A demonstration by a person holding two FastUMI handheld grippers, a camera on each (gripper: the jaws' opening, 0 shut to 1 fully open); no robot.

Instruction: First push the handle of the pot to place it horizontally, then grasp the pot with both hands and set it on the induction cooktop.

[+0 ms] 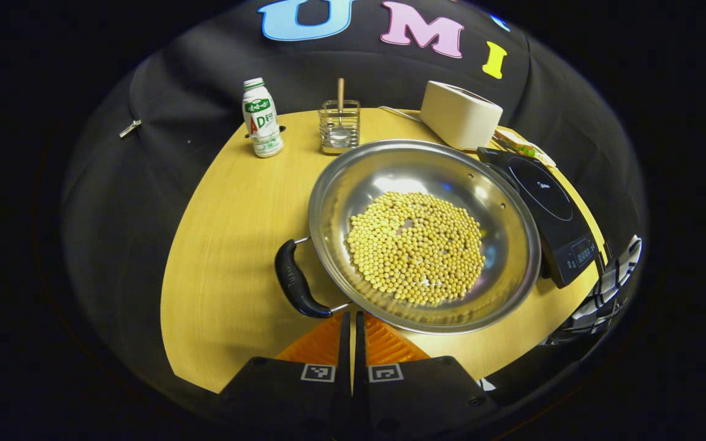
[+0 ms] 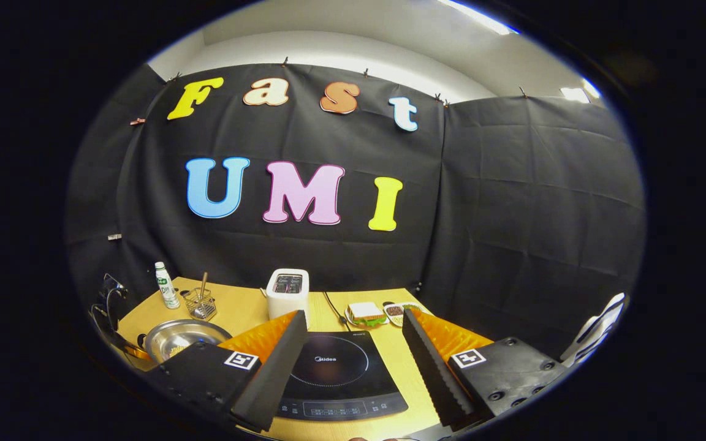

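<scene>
Risk assessment: the wide, shallow stainless-steel pot [image 1: 423, 236] carries a loose heap of pale yellow beans [image 1: 415, 247]. In my judgement any tilt during a two-handed lift, or a jolt while a handle is nudged, would send them rolling over the low rim. The polished rim also looks slippery, so an uneven hold from either side could let the pot swing.

Left gripper [image 1: 353, 321]: fingers pressed together with no gap, holding nothing, tips at the near rim of the pot just right of the black curved handle [image 1: 295, 280]. That handle lies flat, pointing out to the left. The far-side handle cannot be made out.

Right gripper [image 2: 350, 343]: fingers spread wide, empty, held above the flat black induction cooktop [image 2: 334, 373].

Location: the pot sits on the yellow wooden table [image 1: 230, 245], its right edge close beside the cooktop [image 1: 546, 211], not on it. A beige toaster [image 1: 460, 113] stands at the far side, near enough to obstruct a careless transfer.
</scene>
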